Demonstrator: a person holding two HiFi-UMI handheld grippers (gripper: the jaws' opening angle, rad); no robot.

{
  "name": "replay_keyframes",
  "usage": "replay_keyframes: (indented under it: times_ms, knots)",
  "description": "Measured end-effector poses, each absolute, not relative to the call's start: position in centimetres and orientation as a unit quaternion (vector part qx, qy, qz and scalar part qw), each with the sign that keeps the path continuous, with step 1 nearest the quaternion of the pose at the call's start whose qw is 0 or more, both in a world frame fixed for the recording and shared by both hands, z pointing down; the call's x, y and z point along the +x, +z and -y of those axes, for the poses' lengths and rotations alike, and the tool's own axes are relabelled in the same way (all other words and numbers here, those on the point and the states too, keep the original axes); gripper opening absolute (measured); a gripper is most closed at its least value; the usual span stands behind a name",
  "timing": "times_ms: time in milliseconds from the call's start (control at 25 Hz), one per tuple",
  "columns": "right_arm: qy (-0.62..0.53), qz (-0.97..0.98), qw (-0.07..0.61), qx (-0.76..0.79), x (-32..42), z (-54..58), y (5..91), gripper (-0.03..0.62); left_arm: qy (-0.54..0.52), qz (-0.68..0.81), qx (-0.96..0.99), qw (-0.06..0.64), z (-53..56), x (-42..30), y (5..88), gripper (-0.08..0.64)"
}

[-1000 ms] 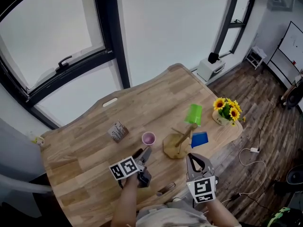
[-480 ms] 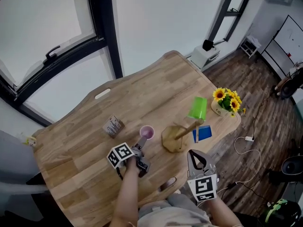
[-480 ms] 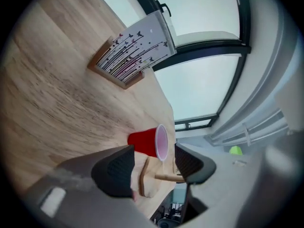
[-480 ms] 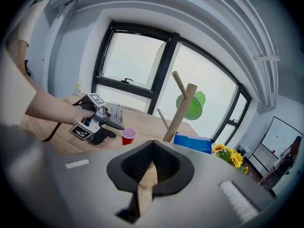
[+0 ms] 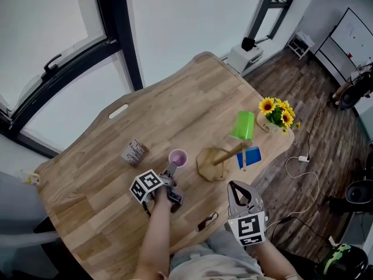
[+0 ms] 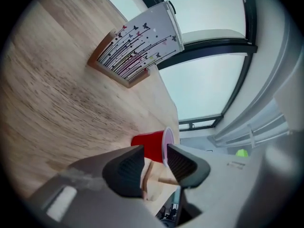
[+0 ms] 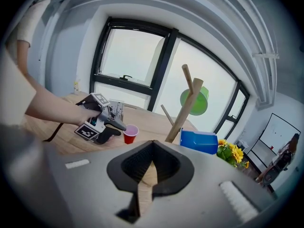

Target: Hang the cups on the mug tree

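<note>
The wooden mug tree (image 5: 210, 163) stands near the table's right edge, with a green cup (image 5: 242, 125) and a blue cup (image 5: 249, 156) on its pegs. A small red cup (image 5: 178, 157) stands upright on the table just left of the tree. My left gripper (image 5: 170, 171) is at this red cup (image 6: 151, 146). Its jaws are closing, with the cup's rim and wall in the gap, and no pad clearly presses on it. My right gripper (image 5: 235, 186) hangs shut and empty off the table's near edge, facing the tree (image 7: 186, 106).
A patterned box (image 5: 133, 152) stands left of the red cup. A pot of sunflowers (image 5: 275, 113) sits at the table's right corner. A small dark object (image 5: 207, 221) lies by the near edge. Windows run behind the table; cables lie on the floor at right.
My left gripper has pushed forward until its jaws reach the red cup, and they have narrowed. My right gripper has stayed shut in about the same place.
</note>
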State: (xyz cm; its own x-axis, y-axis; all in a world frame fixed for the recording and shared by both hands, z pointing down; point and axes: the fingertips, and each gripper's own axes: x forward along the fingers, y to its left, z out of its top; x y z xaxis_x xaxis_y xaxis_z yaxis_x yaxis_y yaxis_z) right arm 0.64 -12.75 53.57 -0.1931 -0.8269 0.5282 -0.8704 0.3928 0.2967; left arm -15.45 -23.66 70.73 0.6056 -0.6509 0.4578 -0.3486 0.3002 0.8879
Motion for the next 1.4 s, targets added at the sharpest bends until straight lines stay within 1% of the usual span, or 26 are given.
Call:
replay_keyframes:
  times_ms: [80,160,200,240,280,400,760,920,1160,1400]
  knots:
    - [0.035,0.772,0.318,0.55,0.7,12.8,53.6,0.0,-0.109,0.434,0.582,0.68,23.7,-15.5,70.7,0.115]
    - [0.035,0.772,0.317,0.55,0.8,12.8,53.6,0.0,-0.102,0.438,0.585,0.675,23.7,-15.5,70.6,0.097]
    - [0.035,0.772,0.316,0.55,0.9,12.7,53.6,0.0,-0.095,0.443,0.587,0.671,23.6,-15.6,70.6,0.074]
    - [0.035,0.773,0.316,0.549,1.0,12.7,53.6,0.0,-0.084,0.449,0.59,0.666,23.5,-15.6,70.6,0.034]
    - [0.035,0.774,0.315,0.548,1.0,12.7,53.6,0.0,-0.071,0.454,0.592,0.662,23.3,-15.6,70.7,0.019]
    - [0.036,0.779,0.312,0.542,1.0,12.6,53.6,0.0,-0.045,0.46,0.599,0.654,23.0,-15.5,70.6,0.018]
    - [0.034,0.794,0.304,0.526,1.6,12.5,53.3,0.0,-0.037,0.491,0.602,0.628,22.8,-16.1,68.9,0.018]
    - [0.031,0.801,0.296,0.519,1.6,12.5,52.9,0.0,-0.016,0.519,0.619,0.589,22.9,-16.8,67.1,0.018]
    - [0.022,0.814,0.281,0.507,1.5,12.5,51.7,0.0,-0.013,0.554,0.637,0.536,23.5,-17.6,63.2,0.018]
    - [0.006,0.822,0.259,0.506,2.2,12.8,50.3,0.0,0.014,0.586,0.667,0.461,24.3,-17.7,58.9,0.018]
